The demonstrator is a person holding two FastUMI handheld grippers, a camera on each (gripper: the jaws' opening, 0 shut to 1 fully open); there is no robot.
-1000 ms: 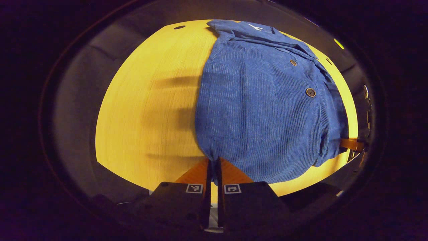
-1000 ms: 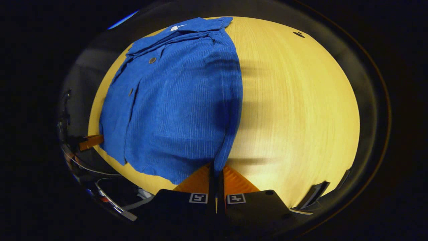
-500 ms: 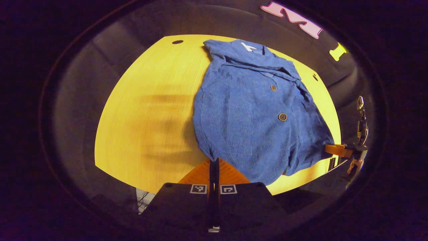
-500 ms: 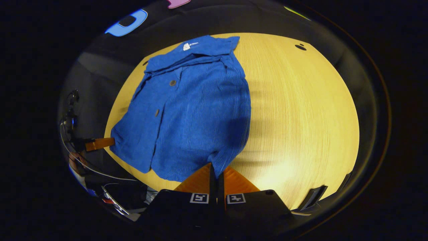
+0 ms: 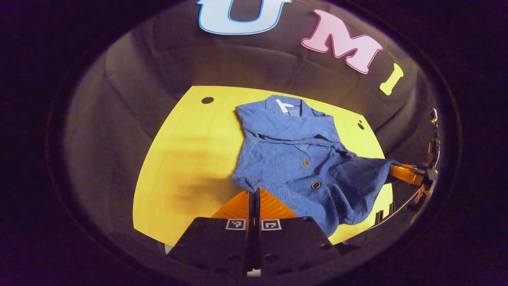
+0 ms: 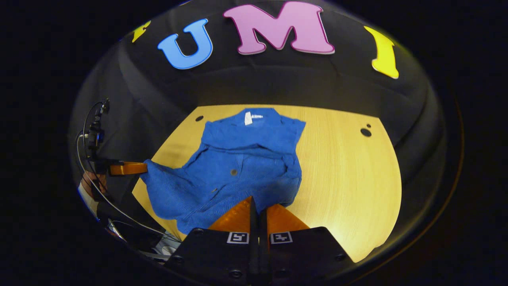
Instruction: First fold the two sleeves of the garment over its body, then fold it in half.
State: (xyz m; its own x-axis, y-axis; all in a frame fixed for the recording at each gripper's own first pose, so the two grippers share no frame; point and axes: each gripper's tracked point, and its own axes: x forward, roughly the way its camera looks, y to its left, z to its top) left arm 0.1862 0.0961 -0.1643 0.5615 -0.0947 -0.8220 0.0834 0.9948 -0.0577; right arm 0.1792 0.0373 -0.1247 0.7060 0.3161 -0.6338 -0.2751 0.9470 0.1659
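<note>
A blue corduroy shirt [image 5: 289,159] lies buttoned on the yellow table [image 5: 182,159], its collar [image 5: 283,107] at the far end. My left gripper [image 5: 254,196] is shut on one bottom hem corner, held above the table. In the right gripper view, my right gripper [image 6: 258,204] is shut on the other hem corner of the shirt [image 6: 242,163]. The lower half hangs lifted between the two grippers while the collar half rests flat. Each view shows the other gripper off to the side: the right gripper [image 5: 403,174] and the left gripper [image 6: 126,168].
Bare yellow table [image 6: 349,171] extends to either side of the shirt. Small dark holes [image 5: 207,100] [image 6: 365,132] mark the far corners. A hand [image 6: 89,184] with a cable holds the left gripper. The black cloth wall rises behind the table.
Both grippers have risen and pulled back with the hem corners, lifting the shirt's lower half off the table. The views have tilted up, bringing the wall into sight.
</note>
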